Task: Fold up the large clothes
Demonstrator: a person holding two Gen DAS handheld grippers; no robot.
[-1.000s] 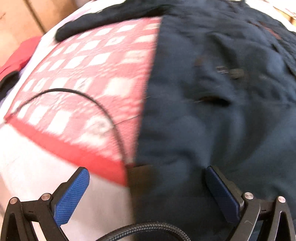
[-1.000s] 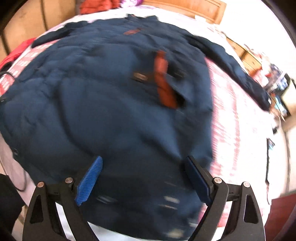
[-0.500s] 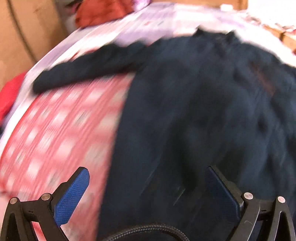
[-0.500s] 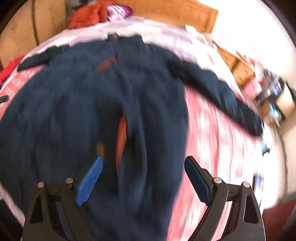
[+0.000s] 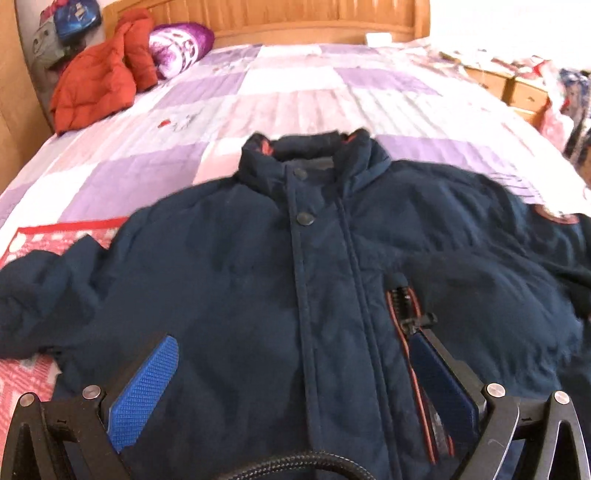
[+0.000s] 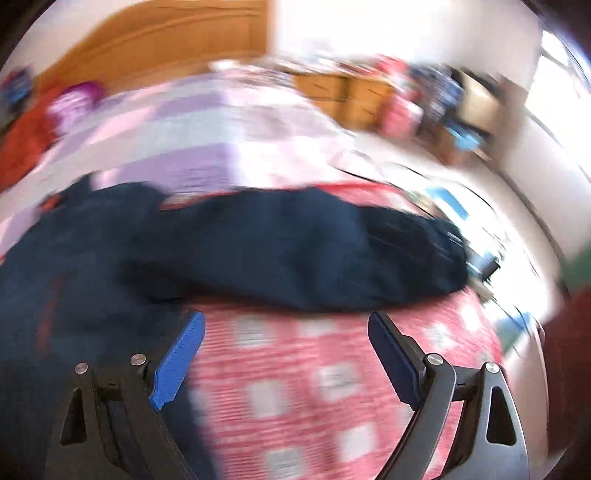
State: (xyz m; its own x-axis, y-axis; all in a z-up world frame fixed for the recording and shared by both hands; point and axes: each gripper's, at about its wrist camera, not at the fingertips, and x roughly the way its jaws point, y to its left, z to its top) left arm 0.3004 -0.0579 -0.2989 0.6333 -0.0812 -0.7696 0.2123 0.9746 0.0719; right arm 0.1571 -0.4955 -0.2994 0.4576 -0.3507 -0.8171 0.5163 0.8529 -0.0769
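Left wrist view shows the left claw (image 5: 291,373) spread wide above the blue jacket (image 5: 229,280). The right claw (image 6: 286,354) is spread too, near the sleeve (image 6: 314,251). The puffy sleeve might slip out.

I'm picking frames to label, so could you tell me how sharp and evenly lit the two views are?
Left wrist: mostly sharp on the jacket, top right corner overexposed. Right wrist: heavy motion blur, sleeve smeared, window side washed out, dark fisheye corners.

Home bedroom: quilted bed (image 5: 303,92); wooden headboard (image 5: 295,18); pillow (image 5: 181,46)
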